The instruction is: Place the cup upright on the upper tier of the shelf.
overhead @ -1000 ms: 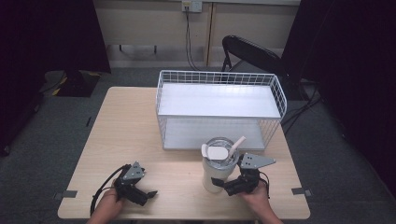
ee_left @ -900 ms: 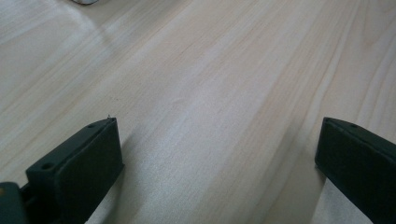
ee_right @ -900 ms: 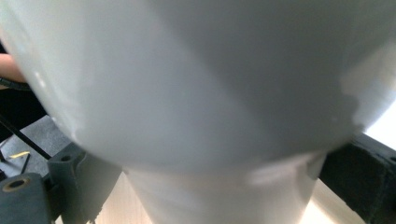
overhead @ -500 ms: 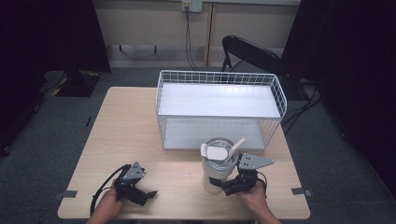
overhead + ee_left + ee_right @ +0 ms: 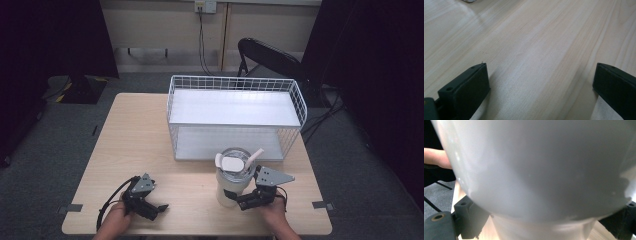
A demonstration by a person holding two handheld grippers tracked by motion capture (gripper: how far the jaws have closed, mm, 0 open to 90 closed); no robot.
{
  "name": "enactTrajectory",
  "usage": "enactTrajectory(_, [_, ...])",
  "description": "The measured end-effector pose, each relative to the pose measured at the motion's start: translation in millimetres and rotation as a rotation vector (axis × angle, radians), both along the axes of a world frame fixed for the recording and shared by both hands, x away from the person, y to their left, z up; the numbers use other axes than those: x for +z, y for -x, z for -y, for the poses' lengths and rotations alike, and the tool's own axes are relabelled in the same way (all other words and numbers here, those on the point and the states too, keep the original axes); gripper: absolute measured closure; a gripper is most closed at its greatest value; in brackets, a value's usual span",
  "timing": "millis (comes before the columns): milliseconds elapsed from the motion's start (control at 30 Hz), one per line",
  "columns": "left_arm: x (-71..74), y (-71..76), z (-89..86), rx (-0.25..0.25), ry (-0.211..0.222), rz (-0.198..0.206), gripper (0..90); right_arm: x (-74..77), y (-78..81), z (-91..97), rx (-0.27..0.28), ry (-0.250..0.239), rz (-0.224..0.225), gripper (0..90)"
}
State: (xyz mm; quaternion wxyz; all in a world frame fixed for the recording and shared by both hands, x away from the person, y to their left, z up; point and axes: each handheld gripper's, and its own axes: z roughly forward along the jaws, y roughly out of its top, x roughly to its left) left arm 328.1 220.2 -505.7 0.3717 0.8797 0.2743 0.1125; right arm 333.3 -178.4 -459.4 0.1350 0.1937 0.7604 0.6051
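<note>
Between the fingers of the right gripper stands a pale tumbler, upright on the desk just in front of a white wire basket. In the right gripper view the cup's smooth wall bulges wide above the fingers and narrows to a slimmer base at their level; one finger sits at each side of that base, spread about as wide as it. Whether the pads actually press the cup cannot be told, since the contact itself is hidden by the bulge.

A clear lid with a white flap closes the top, and a white straw leans out of it, away from the fingers.

The left gripper lies low over bare desk, well to the side of the cup, its fingers spread wide with nothing but wood grain between them.

As a judgement: the tumbler looks rigid, glossy and probably slippery, and top-heavy if filled. Held at the narrow base it could tip or slide; a firm, level squeeze just under the bulge would seem safer, with the straw left alone.
</note>
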Motion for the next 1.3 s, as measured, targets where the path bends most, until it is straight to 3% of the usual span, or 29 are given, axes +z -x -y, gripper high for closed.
enactTrajectory(267, [0.1,0.0,-0.1,0.0,-0.001,0.0,0.0,2.3,0.8,1.7,-0.006,-0.012,-0.005,9.0])
enactTrajectory(600, [-0.1,0.1,0.2,0.002,0.004,-0.001,0.0,16.1,-1.2,9.8,-0.006,-0.032,-0.013,9.1])
enactTrajectory(1300, [-0.1,0.0,0.1,0.001,0.001,0.0,0.0,65.8,-11.6,24.0,-0.03,-0.019,-0.018,9.2])
